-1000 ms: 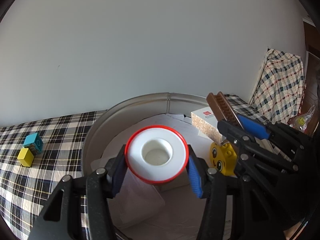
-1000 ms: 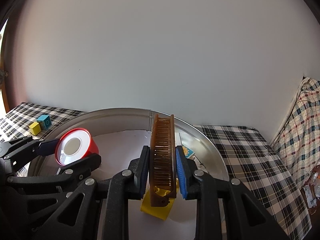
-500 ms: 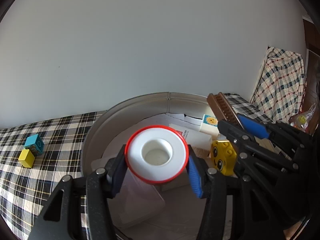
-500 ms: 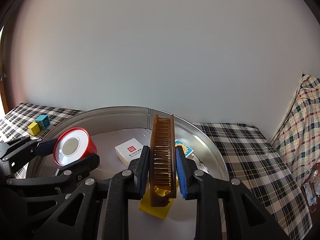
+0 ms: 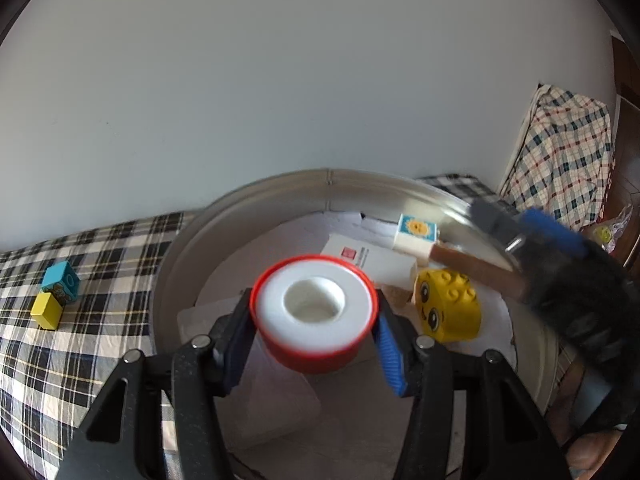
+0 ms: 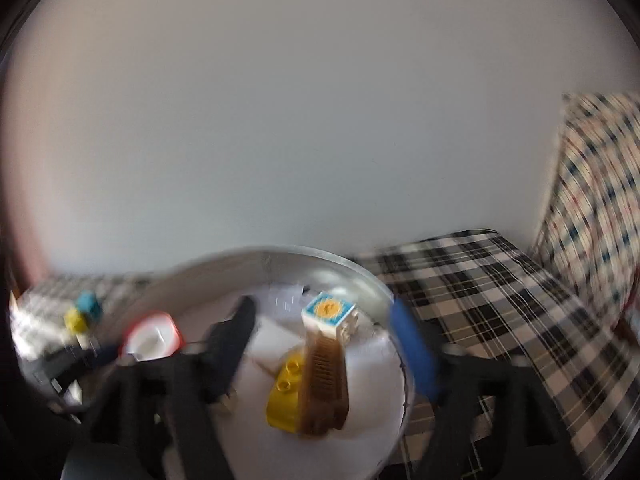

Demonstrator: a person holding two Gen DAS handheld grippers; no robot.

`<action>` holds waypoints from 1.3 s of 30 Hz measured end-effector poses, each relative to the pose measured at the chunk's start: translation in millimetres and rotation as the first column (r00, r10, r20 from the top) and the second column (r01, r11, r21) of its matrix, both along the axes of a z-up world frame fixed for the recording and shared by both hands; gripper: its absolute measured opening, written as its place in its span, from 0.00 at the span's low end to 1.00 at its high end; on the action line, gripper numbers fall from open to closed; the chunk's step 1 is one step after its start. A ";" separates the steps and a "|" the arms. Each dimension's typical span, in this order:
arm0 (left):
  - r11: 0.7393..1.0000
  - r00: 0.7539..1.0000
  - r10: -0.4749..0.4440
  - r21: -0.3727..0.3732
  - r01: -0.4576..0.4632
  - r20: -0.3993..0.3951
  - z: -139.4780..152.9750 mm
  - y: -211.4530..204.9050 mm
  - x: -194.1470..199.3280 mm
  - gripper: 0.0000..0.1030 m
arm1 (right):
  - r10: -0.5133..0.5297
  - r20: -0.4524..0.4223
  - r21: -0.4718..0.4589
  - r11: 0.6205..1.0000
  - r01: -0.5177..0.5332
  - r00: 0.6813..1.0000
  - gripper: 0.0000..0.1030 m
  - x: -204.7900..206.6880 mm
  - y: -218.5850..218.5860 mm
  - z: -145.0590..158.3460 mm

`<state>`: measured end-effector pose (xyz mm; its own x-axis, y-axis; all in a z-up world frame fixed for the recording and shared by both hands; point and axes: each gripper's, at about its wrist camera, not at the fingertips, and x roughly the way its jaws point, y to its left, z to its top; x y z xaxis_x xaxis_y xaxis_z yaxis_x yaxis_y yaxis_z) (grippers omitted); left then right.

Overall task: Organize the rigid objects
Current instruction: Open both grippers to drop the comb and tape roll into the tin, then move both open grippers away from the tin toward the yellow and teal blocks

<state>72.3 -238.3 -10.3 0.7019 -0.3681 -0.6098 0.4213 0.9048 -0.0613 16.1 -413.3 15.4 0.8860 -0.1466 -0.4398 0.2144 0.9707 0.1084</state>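
Note:
My left gripper point(image 5: 314, 332) is shut on a red-rimmed white roll point(image 5: 314, 312) and holds it over the round metal tray point(image 5: 280, 196). In the tray lie a yellow smiling-face block point(image 5: 446, 306), a white box with a red mark point(image 5: 368, 262) and a sun-picture block point(image 5: 416, 232). My right gripper point(image 6: 324, 344) is open, its fingers wide apart. The brown comb point(image 6: 326, 380) lies loose in the tray, leaning on the yellow block point(image 6: 286, 396) and the sun block point(image 6: 330, 312). The right wrist view is blurred by motion.
A blue cube point(image 5: 62, 280) and a yellow cube point(image 5: 46, 312) sit on the checked cloth left of the tray. A checked fabric drape point(image 5: 568, 152) hangs at the right. A white wall is behind. White paper lines the tray floor point(image 5: 280, 408).
My right gripper has opened and let go of the brown comb, which now rests in the tray. My left gripper still holds the roll, tilted slightly lower.

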 end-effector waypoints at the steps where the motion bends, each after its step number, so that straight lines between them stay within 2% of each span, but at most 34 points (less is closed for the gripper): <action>1: 1.000 1.000 -0.007 0.016 0.007 0.005 -0.6 -2.9 -0.8 0.75 | -0.013 0.033 0.036 0.999 0.012 0.999 0.78 -4.2 -5.5 2.5; 4: 0.994 0.998 -0.059 0.093 0.056 0.038 -4.7 -17.2 -8.6 1.00 | -0.041 0.074 0.110 0.993 0.033 0.996 0.83 -9.6 -16.6 4.8; 5: 0.991 0.997 -0.058 0.120 0.051 0.050 -7.1 -21.7 -11.7 1.00 | -0.050 0.075 0.131 0.991 0.039 0.996 0.83 -9.2 -19.1 3.7; 11: 0.995 0.998 -0.033 0.094 0.028 0.047 -5.1 -14.0 -14.2 1.00 | -0.076 0.017 0.213 0.975 0.071 0.997 0.83 -1.7 -32.2 -7.3; 17: 0.997 0.998 -0.007 0.072 0.002 0.066 -1.6 -8.6 -17.0 1.00 | -0.093 0.024 0.216 0.973 0.086 0.995 0.83 -5.0 -35.6 -6.8; 22: 0.998 0.994 0.034 0.052 -0.040 0.104 4.5 0.0 -16.7 1.00 | -0.098 0.022 0.130 0.987 0.094 0.995 0.83 -3.6 -28.5 -7.9; 27: 0.993 0.973 0.116 0.006 -0.120 0.198 16.2 19.4 -20.8 1.00 | -0.042 0.069 0.048 0.998 0.038 0.997 0.83 -9.3 -10.8 -4.6; 31: 0.985 0.958 0.171 -0.008 -0.174 0.228 17.4 30.4 -22.2 1.00 | -0.040 0.070 -0.048 0.998 0.043 0.997 0.83 -12.4 4.3 -3.0; 39: 0.977 0.939 0.206 -0.005 -0.212 0.276 13.4 44.2 -30.0 1.00 | -0.099 0.158 -0.097 0.989 0.115 0.983 0.83 -34.9 15.4 4.7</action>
<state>42.3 -194.1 3.1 0.9023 -0.1828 -0.3905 0.2201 0.9741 0.0525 -18.7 -397.9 20.1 0.9180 -0.2824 -0.2784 0.3063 0.9508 0.0458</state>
